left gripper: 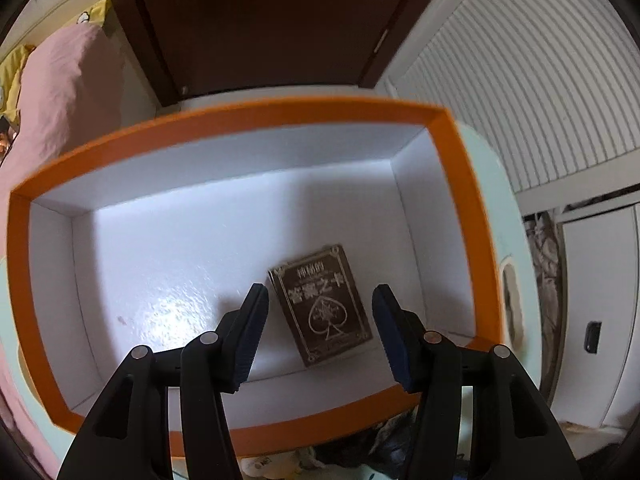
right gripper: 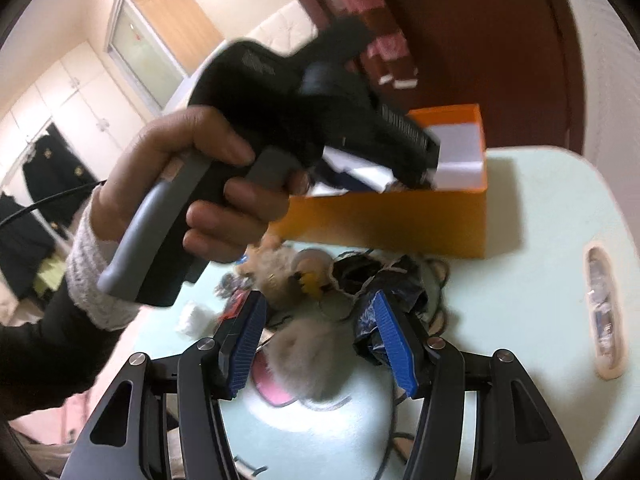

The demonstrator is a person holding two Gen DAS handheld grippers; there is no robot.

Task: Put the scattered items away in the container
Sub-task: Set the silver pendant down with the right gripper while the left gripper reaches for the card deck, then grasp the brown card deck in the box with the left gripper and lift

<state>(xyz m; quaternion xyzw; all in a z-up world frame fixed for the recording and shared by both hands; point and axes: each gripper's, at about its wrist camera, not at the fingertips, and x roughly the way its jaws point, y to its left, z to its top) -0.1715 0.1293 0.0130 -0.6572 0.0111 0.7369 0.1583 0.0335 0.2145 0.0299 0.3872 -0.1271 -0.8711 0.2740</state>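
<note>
An orange box (left gripper: pixel 256 114) with a white inside fills the left wrist view. A dark brown card deck (left gripper: pixel 320 304) lies flat on its floor near the front right. My left gripper (left gripper: pixel 320 320) hangs open above the deck, not touching it. In the right wrist view the box (right gripper: pixel 400 220) stands on a pale green table, with the left gripper (right gripper: pixel 432 156) over it, held by a hand. My right gripper (right gripper: pixel 320 328) is open and empty above a pile: a fluffy beige pompom (right gripper: pixel 312 360), a plush toy (right gripper: pixel 284 272) and a dark crumpled bag (right gripper: pixel 384 280).
A pale green table (right gripper: pixel 520 240) holds the box and the pile. A flat beige packet (right gripper: pixel 604 316) lies at its right edge. A white wad (right gripper: pixel 194 318) and a pink item (right gripper: pixel 272 388) lie near the pile. Dark wooden furniture (left gripper: pixel 260 20) stands behind the box.
</note>
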